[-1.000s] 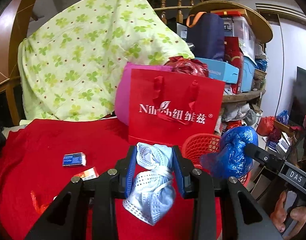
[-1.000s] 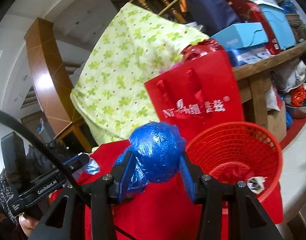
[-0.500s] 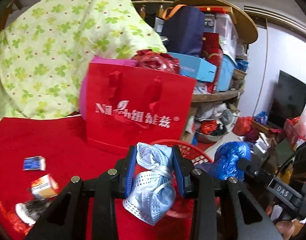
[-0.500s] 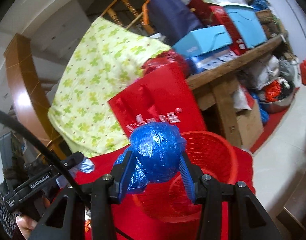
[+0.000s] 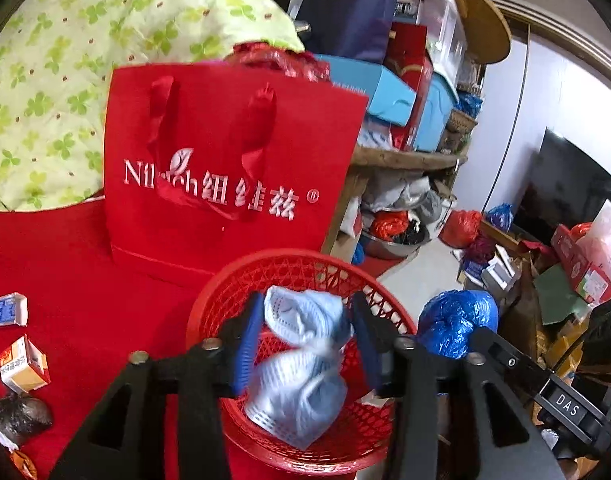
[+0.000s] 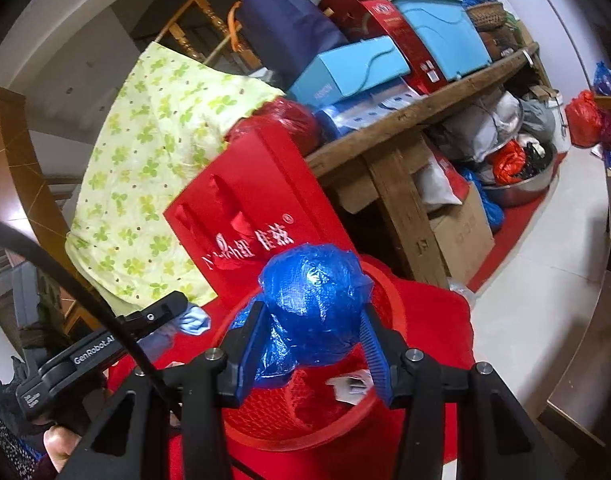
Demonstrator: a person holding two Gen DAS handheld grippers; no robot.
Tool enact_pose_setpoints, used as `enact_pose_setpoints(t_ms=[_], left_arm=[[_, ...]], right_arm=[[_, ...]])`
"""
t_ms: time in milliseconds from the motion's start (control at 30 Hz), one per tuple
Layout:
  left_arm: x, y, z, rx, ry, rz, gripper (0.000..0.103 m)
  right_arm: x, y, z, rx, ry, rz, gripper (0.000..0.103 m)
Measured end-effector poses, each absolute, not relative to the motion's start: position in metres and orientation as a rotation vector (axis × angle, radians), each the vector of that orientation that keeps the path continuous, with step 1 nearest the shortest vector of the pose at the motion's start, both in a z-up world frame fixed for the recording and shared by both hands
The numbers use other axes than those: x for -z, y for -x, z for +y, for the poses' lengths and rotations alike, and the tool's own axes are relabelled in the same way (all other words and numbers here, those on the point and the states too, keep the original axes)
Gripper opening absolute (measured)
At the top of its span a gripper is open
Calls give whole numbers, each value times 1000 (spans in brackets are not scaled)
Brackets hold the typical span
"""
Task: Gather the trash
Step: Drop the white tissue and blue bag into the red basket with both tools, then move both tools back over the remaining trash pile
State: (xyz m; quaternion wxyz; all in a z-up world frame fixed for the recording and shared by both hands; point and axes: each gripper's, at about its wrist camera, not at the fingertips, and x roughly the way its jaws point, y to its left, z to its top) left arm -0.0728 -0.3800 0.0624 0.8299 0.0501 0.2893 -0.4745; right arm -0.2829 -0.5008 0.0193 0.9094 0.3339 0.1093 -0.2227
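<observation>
Now, left gripper [image 5: 307, 340]: my jaws have just been opening and stand spread, with a gap on each side of the pale blue mesh bundle [image 5: 301, 364]; the bundle is blurred between them and, I judge, slipping free.
Bundle's place: directly over the red basket [image 5: 241, 280], well inside its rim, so I judge it lands in the basket.
Right gripper [image 6: 311, 332]: my pads press both sides of the blue plastic wad [image 6: 313, 300], a firm hold, poised above the same basket [image 6: 389, 296].
Doing it well: I would keep the left jaws wide and steady until the mesh has cleared, then back off without hooking its loose loops; only then spread the right jaws, with the wad centred over the basket and not by the near rim, since crinkled plastic may cling to a pad.
Left view only: more trash waiting on the red cloth [image 5: 85, 280], namely a blue-and-white packet [image 5: 7, 310], a small orange carton [image 5: 23, 364] and a dark crumpled wrapper [image 5: 19, 416].
Right view only: a white scrap [image 6: 351, 386] already lying in the basket, and the basket's far rim near the cloth's edge above the floor.
Both views: the red gift bag [image 5: 225, 168] stands just behind the basket.
</observation>
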Motion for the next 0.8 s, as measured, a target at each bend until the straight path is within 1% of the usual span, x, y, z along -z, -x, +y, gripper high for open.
enact_pose_setpoints(t_ms=[100, 133, 167, 200, 267, 400, 533, 700, 800], left_arm=[[-59, 72, -375, 994, -115, 598, 60], [-60, 72, -372, 998, -115, 598, 61], [-60, 72, -370, 999, -115, 597, 62], [-62, 71, -365, 996, -117, 592, 62], [-65, 71, -353, 979, -121, 570, 62], [-66, 71, -317, 942, -125, 569, 63], [-55, 75, -268, 862, -166, 577, 63], [-31, 76, -178, 704, -175, 594, 63], [-13, 72, -116, 578, -156, 625, 63]], right_arm=[[-12, 277, -503, 451, -698, 250, 50], [-9, 273, -503, 442, -701, 261, 52], [-7, 269, -502, 433, -705, 273, 56], [-5, 266, -501, 427, -708, 278, 63], [-2, 259, -498, 403, -722, 290, 67], [-6, 251, -484, 376, -693, 290, 67], [-24, 249, -461, 335, -629, 243, 67], [-51, 241, -418, 210, -551, 179, 67], [-62, 224, -384, 122, -499, 191, 67]])
